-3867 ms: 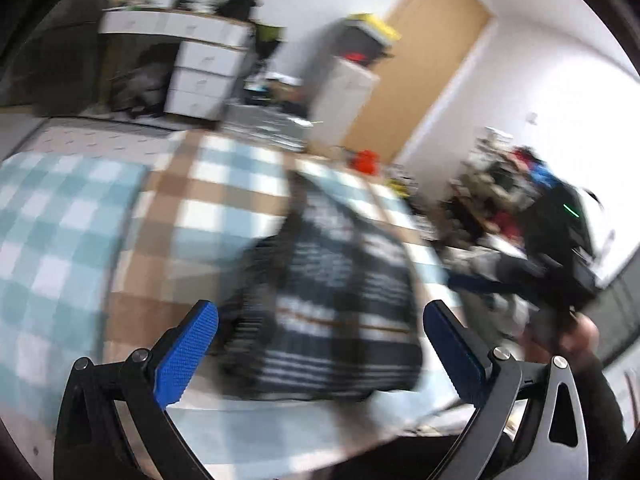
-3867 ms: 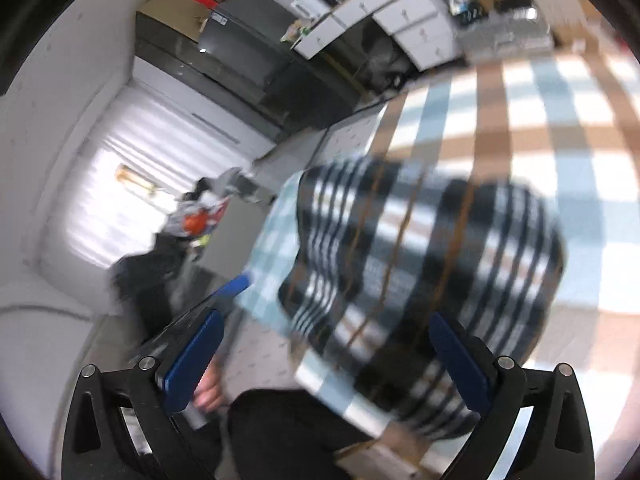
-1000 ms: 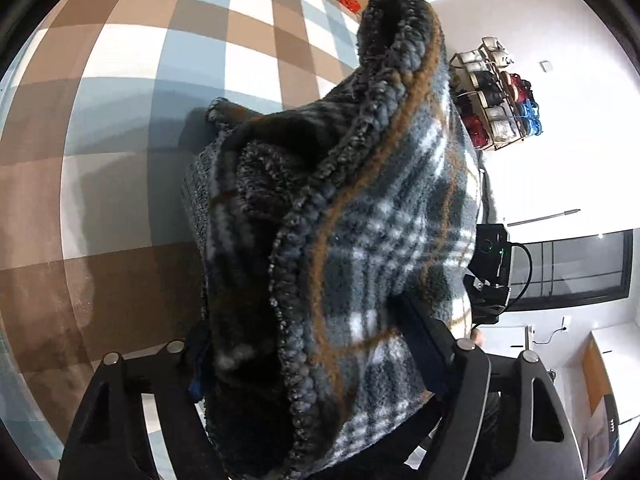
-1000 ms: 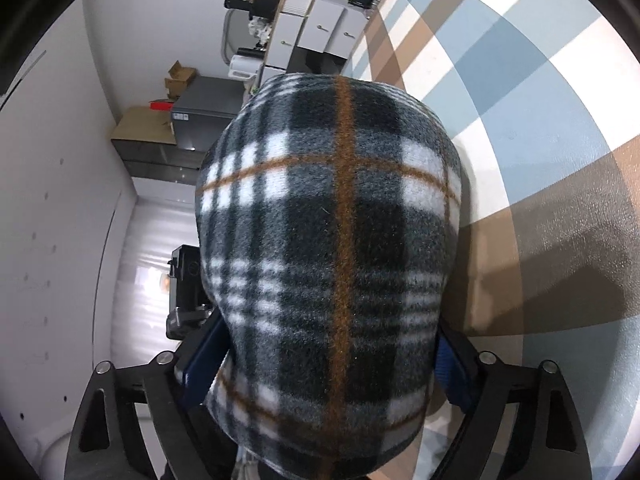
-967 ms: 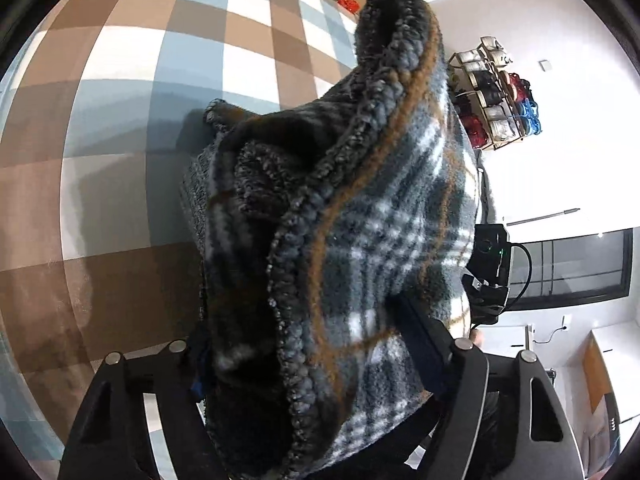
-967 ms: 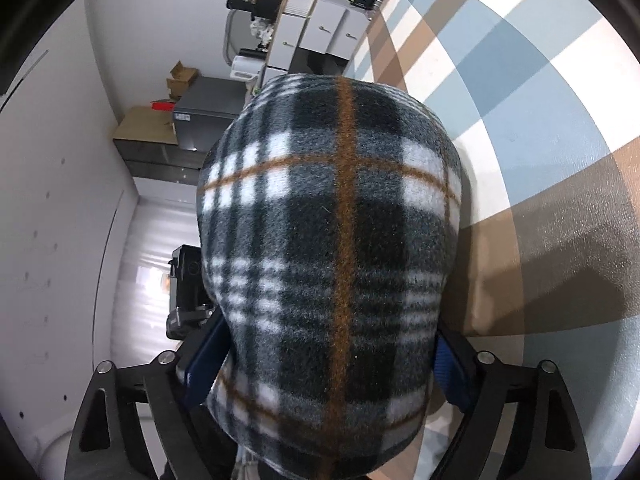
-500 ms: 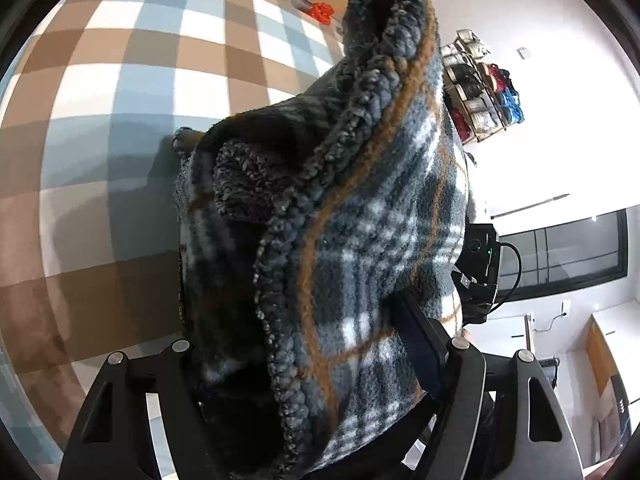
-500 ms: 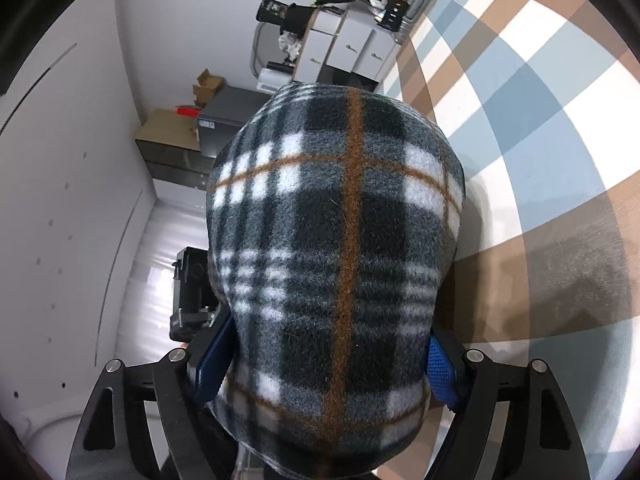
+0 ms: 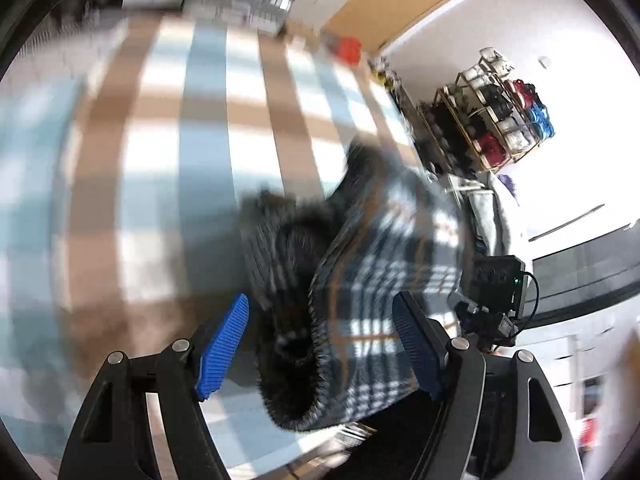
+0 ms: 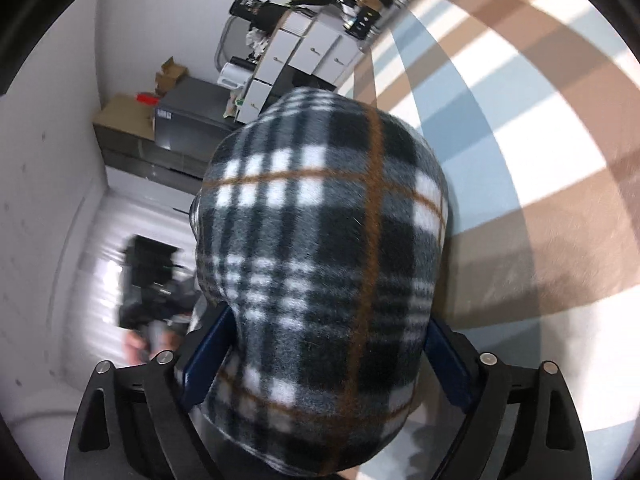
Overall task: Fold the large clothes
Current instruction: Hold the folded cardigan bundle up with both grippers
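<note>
The folded black, white and brown plaid fleece garment [image 9: 360,300] lies bunched on the checked bed cover [image 9: 160,152]. In the left wrist view my left gripper [image 9: 324,340] is open, its blue pads [image 9: 224,344] on either side of the bundle with a gap on the left. In the right wrist view the same fleece [image 10: 328,272] bulges up between the blue pads [image 10: 204,356] of my right gripper [image 10: 324,360], which presses it from both sides. The other gripper shows blurred at the left [image 10: 152,280].
The bed cover [image 10: 520,160] has blue, white and brown squares. White drawers [image 10: 304,52] and a dark cabinet [image 10: 188,120] stand beyond the bed. A shelf rack [image 9: 500,112] and a wooden door [image 9: 420,4] are on the far side.
My left gripper has opened and drawn back from the fleece, and its view has swung up quickly. My right gripper still holds the bundle, which has lowered slightly.
</note>
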The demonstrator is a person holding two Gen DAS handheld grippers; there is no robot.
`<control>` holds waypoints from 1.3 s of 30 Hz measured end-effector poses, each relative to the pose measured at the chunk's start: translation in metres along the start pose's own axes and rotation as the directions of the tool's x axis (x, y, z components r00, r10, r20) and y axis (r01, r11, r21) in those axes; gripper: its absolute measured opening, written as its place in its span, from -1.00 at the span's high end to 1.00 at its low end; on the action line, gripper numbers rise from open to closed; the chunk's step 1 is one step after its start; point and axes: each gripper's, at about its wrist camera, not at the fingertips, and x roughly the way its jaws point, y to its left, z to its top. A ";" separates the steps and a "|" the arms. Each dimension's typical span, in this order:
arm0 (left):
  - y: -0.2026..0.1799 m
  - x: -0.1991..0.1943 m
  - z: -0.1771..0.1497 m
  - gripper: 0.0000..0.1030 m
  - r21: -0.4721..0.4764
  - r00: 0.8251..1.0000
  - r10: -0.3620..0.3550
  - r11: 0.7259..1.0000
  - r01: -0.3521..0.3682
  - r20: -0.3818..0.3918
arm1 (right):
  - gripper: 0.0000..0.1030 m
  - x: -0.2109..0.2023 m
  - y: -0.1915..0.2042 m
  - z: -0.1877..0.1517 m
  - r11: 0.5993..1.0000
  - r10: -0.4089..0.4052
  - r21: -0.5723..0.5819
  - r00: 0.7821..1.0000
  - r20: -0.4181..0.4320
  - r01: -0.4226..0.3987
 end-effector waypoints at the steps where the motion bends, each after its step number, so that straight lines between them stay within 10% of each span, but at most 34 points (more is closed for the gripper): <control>1: -0.017 -0.015 0.005 -0.37 0.051 0.999 0.014 0.999 -0.015 0.035 | -0.91 -0.001 0.003 0.000 1.000 -0.016 -0.013 1.000 0.004 0.016; 9: -0.091 0.032 0.042 -0.38 0.269 0.991 0.115 0.958 -0.093 -0.066 | -0.99 -0.006 0.021 -0.002 0.990 -0.102 -0.092 0.994 0.034 0.104; 17: -0.027 0.109 0.057 -0.37 0.012 0.966 0.077 0.997 -0.077 -0.245 | -1.00 0.003 0.029 0.007 0.995 -0.077 -0.064 0.997 0.005 0.077; 28: 0.017 0.119 0.043 -0.38 -0.140 0.977 -0.093 0.988 0.066 -0.192 | -1.00 0.015 0.020 0.015 1.000 -0.020 -0.023 0.999 -0.050 0.019; 35: -0.007 0.070 0.033 -0.39 -0.046 0.986 -0.011 0.999 0.004 -0.165 | -1.00 0.011 0.019 0.012 1.000 -0.018 -0.008 0.999 -0.044 0.018; 39: 0.011 0.079 0.003 -0.39 0.014 0.954 0.154 0.988 -0.156 -0.258 | -1.00 0.010 0.020 0.011 1.000 -0.020 -0.004 0.999 -0.042 0.020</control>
